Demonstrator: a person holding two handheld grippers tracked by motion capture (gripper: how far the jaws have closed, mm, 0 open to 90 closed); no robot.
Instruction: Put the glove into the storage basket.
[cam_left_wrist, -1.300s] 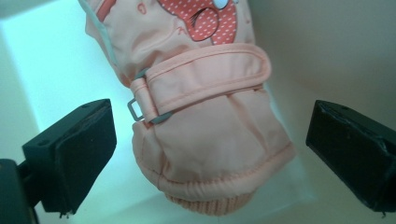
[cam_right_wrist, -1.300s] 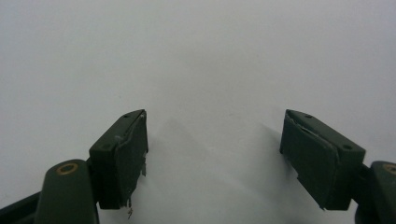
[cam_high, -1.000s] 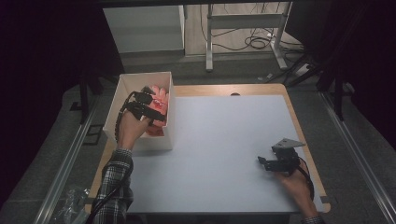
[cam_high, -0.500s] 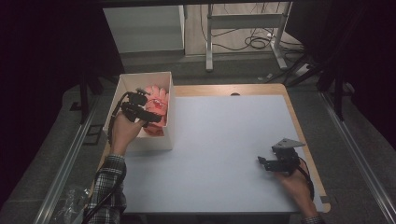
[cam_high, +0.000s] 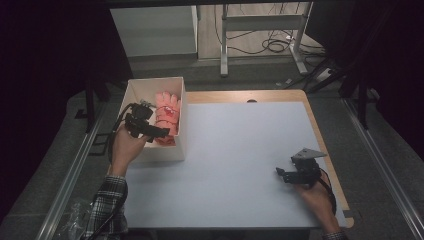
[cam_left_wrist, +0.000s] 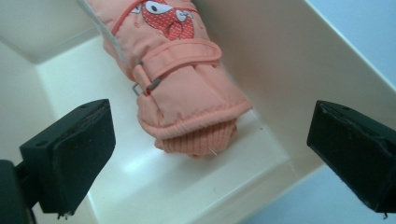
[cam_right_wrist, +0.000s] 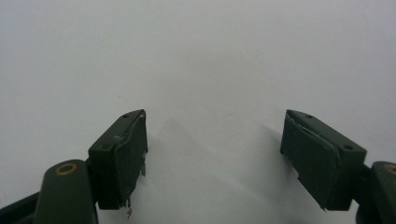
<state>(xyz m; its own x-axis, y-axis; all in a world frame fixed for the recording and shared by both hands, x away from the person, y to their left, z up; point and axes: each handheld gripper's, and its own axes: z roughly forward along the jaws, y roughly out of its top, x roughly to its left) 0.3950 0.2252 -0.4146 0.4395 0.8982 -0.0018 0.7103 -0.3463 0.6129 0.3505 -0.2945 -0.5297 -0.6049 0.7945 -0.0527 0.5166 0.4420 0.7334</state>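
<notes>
So the pink glove (cam_high: 166, 116) sits in the white box (cam_high: 131, 91) at the table's (cam_high: 240, 150) 10 o'clock, box walls hemming it in. The left gripper view shows the glove's (cam_left_wrist: 177, 79) strap, knit cuff and cartoon face. The left gripper (cam_high: 159, 133) hovers over the box, jaws wide, holding nothing. The right gripper (cam_high: 278, 173) rests at 4 o'clock, jaws apart too.
</notes>
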